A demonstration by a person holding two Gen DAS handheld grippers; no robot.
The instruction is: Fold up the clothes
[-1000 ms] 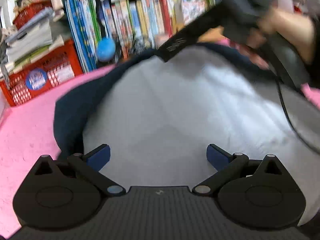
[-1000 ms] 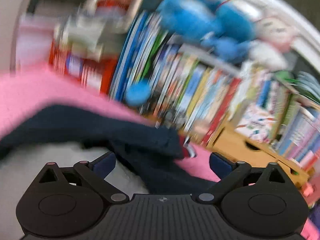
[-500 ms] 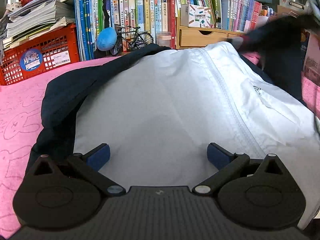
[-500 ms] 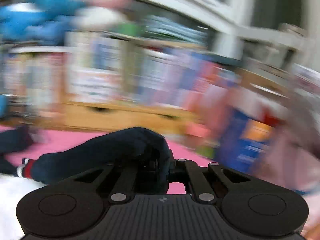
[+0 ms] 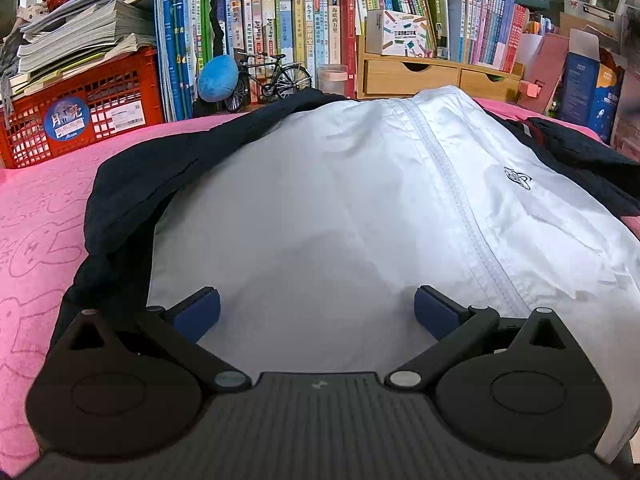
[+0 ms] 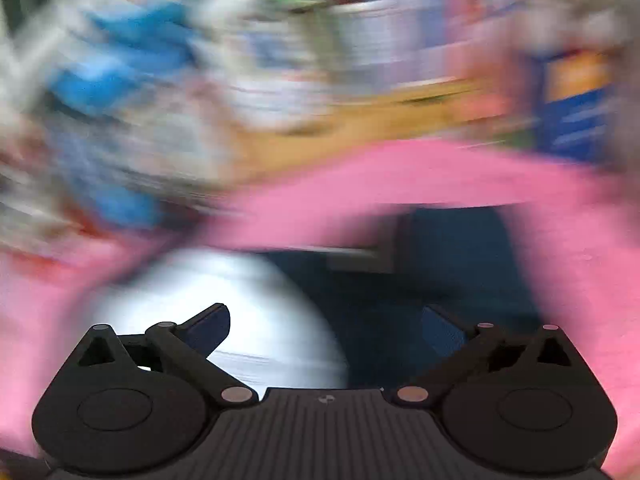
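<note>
With both our left gripper (image 5: pixel 317 308) and right gripper (image 6: pixel 326 330) wide open and empty over the jacket (image 5: pixel 360 208) on the pink blanket (image 5: pixel 36 216), we risk its slippery shell sliding and undoing any fold.

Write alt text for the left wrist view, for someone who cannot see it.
The open left gripper hovers low over a white jacket with navy sleeves, spread zipper-up on a pink cloth. Behind it stand a crowded bookshelf, a red crate and a small model bicycle.
</note>
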